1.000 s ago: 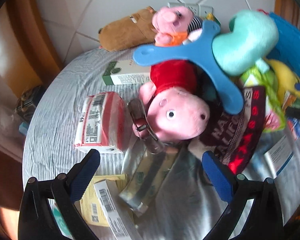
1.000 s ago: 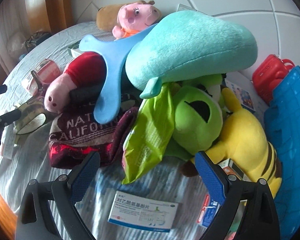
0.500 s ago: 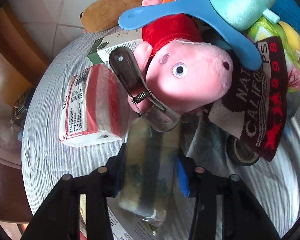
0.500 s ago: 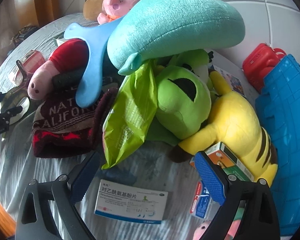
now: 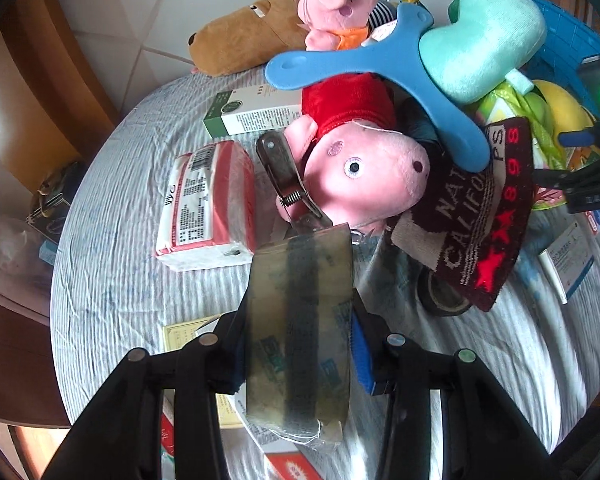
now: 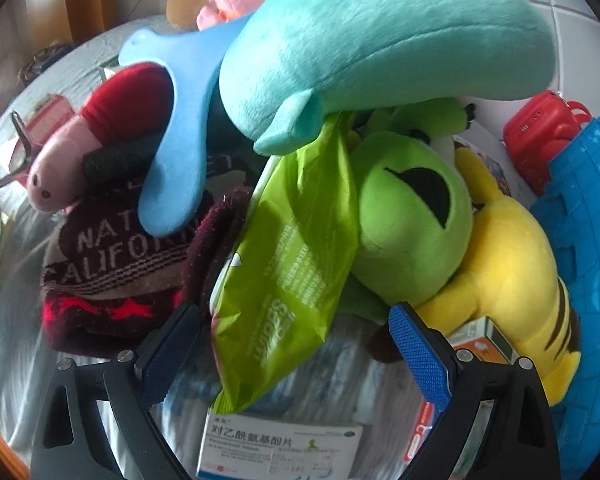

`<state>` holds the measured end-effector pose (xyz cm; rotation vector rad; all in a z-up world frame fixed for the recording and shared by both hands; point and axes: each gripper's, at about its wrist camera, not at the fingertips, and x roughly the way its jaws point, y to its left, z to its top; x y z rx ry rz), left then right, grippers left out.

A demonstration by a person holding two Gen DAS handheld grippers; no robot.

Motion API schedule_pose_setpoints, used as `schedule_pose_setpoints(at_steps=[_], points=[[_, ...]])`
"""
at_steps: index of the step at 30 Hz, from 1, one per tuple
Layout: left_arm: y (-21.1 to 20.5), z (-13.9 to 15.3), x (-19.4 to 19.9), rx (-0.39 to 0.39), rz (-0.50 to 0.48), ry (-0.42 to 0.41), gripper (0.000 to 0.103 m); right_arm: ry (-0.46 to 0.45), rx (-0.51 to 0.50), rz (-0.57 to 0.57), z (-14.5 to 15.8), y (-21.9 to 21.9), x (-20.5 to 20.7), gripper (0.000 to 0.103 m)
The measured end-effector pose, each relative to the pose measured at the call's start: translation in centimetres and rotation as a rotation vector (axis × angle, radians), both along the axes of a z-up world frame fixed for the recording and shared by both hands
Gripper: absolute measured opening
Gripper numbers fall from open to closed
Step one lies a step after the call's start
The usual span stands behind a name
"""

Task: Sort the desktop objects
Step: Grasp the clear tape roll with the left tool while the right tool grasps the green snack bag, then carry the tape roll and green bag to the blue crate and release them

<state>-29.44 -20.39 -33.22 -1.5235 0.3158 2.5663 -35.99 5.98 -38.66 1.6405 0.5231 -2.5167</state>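
My left gripper (image 5: pixel 300 344) is shut on a roll of clear yellowish tape (image 5: pixel 300 280) that carries a metal spring clamp (image 5: pixel 288 184) at its far end. Just beyond the clamp lies a pink pig plush in a red dress (image 5: pixel 364 176). My right gripper (image 6: pixel 292 320) is open, its blue pads on either side of the lower end of a green wipes pack (image 6: pixel 296 240). That pack leans against a green plush (image 6: pixel 412 216), with a teal whale plush (image 6: pixel 380 36) above them. I cannot tell whether the pads touch the pack.
A dark "California" knit cap (image 6: pixel 116 248), a blue boomerang-shaped toy (image 5: pixel 384 64), a yellow plush (image 6: pixel 512 264) and a blue basket (image 6: pixel 584 240) crowd the table. Medicine boxes (image 6: pixel 280 452), a red-white pack (image 5: pixel 208 204), a green-white box (image 5: pixel 252 112) and a dark tape roll (image 5: pixel 444 300) lie around.
My left gripper went from open to shut on the tape roll and raised it off the cloth. My right gripper moved in closer around the green wipes pack.
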Motion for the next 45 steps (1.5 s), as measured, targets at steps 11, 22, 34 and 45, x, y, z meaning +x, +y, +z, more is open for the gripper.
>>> schedule_pose_setpoints(at_steps=[11, 22, 34, 45], points=[[-0.5, 2.1, 0.8, 0.002, 0.029, 0.021, 0.041, -0.072, -0.111, -0.038, -1.0, 0.3, -2.6, 0.047], [1.3, 4.4, 1.1, 0.013, 0.020, 0.072, 0.041, -0.134, -0.259, -0.027, 2.6, 2.3, 2.3, 0.039], [4.8, 7.2, 3.2, 0.023, -0.009, 0.118, 0.041, -0.094, -0.319, -0.043, 6.9, 7.3, 6.8, 0.038], [10.1, 11.6, 4.4, 0.011, -0.047, 0.189, 0.041, 0.004, -0.347, -0.058, 11.5, 11.7, 9.7, 0.037]])
